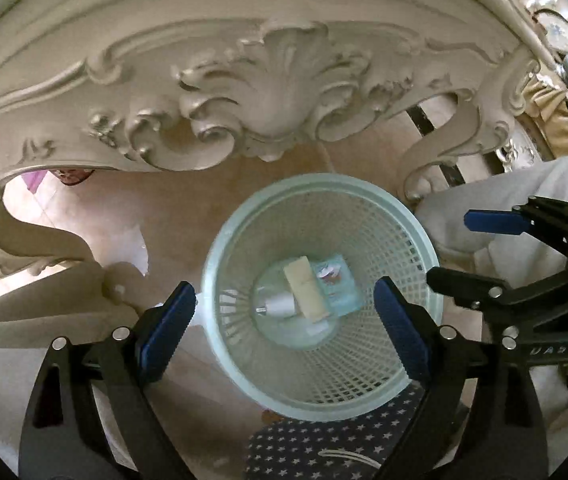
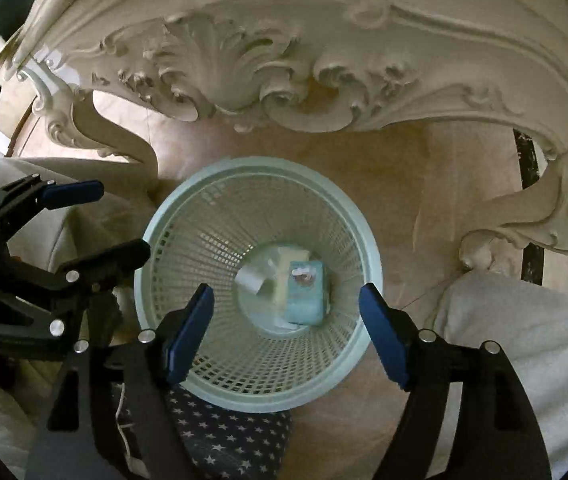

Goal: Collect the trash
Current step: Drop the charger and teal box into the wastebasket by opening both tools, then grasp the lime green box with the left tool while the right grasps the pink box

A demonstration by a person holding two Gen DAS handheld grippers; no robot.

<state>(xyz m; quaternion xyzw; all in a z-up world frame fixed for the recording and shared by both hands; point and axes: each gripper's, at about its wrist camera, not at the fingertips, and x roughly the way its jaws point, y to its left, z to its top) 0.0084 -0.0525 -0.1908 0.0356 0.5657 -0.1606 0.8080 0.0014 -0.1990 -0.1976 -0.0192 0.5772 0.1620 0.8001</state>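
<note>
Over the mint basket point(image 1: 399, 236) on the floor, near the carved desk point(image 1: 284, 80): left gripper point(image 1: 284, 332) and right gripper point(image 2: 287, 332) released, nothing between the fingers. Trash at basket bottom: teal packet point(image 1: 337, 284), cream bar point(image 1: 305, 290), white scrap point(image 2: 250, 278). Best lifted straight up, clear of the rim.

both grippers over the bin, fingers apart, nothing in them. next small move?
Probably lift both grippers up and away from the mesh bin to fetch more trash. The left gripper and right gripper both stand open and empty above it, and a pale blue packet, a cream bar and a white piece already lie on its bottom.
</note>
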